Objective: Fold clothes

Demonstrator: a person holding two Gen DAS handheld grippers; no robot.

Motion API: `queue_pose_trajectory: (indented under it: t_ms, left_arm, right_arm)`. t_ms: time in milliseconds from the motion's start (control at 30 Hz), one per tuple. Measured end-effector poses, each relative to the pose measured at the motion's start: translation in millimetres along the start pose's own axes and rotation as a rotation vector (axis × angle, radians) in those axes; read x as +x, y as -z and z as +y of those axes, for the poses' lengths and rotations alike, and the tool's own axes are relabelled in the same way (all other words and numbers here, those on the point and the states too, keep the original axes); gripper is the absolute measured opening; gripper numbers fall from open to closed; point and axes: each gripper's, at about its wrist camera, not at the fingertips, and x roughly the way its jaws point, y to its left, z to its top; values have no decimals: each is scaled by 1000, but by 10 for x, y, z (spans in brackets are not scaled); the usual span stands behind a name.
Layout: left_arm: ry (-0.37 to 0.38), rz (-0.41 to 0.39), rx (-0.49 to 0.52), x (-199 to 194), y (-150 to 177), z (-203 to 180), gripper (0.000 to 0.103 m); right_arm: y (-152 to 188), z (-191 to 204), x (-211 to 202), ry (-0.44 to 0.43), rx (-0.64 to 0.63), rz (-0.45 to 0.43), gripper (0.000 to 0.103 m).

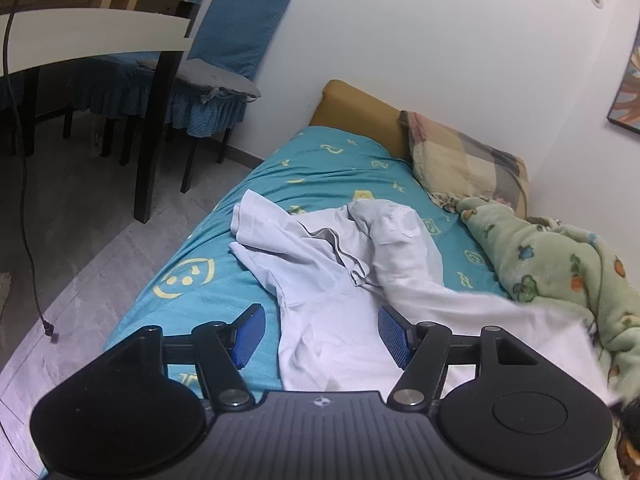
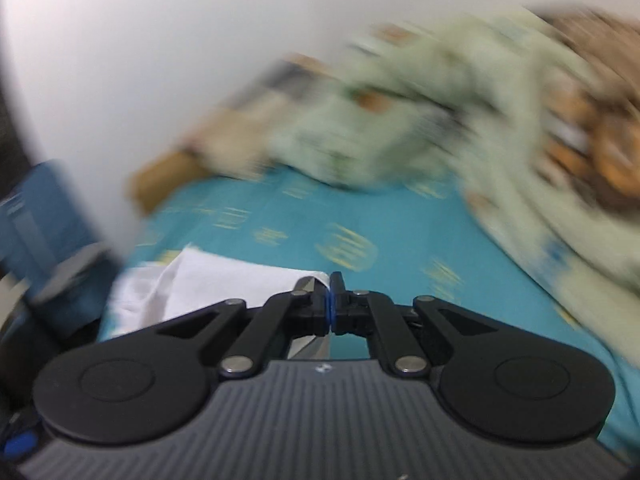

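Note:
A white hoodie (image 1: 320,264) lies crumpled on the teal bed sheet (image 1: 328,160), its hood and one sleeve bunched toward the far end. My left gripper (image 1: 320,312) hovers over the hoodie's near part, open, its blue pads (image 1: 250,332) apart and not pressing the cloth. In the blurred right wrist view, my right gripper (image 2: 331,280) is shut, with an edge of the white hoodie (image 2: 224,280) pinched at its tips. The cloth trails off to the left over the teal sheet (image 2: 400,300).
A green printed blanket (image 1: 560,272) is heaped along the wall side, with a checked pillow (image 1: 464,160) and a mustard headboard (image 1: 352,108) beyond. Left of the bed are grey floor, a dark table (image 1: 152,120), blue-covered chairs (image 1: 236,32) and a hanging cable (image 1: 28,200).

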Motion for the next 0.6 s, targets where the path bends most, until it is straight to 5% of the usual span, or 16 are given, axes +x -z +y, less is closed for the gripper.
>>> queue_pose_trajectory:
  t_ms: [100, 233, 267, 333, 367, 400, 467, 600]
  left_arm:
    - [9, 12, -1, -10, 12, -15, 65]
    - [5, 35, -3, -5, 27, -34, 65]
    - [1, 40, -4, 3, 26, -32, 66]
    - [-10, 48, -10, 28, 18, -19, 67]
    - [-16, 53, -12, 40, 14, -13, 68]
    - [-22, 57, -15, 53, 9, -7, 68]
    - [-34, 72, -25, 128, -36, 4, 68]
    - [-60, 98, -68, 344, -135, 57, 68]
  right_arm:
    - [44, -351, 121, 157, 167, 88, 4]
    - [48, -276, 91, 138, 150, 49, 7]
    - [41, -244, 81, 123, 140, 41, 13]
    - [40, -155, 56, 90, 113, 24, 44]
    - [46, -98, 45, 77, 95, 14, 69]
    - [51, -28, 41, 65, 71, 4, 78]
    - [58, 137, 58, 25, 13, -3, 78]
    - [95, 787, 393, -224, -218, 127, 78]
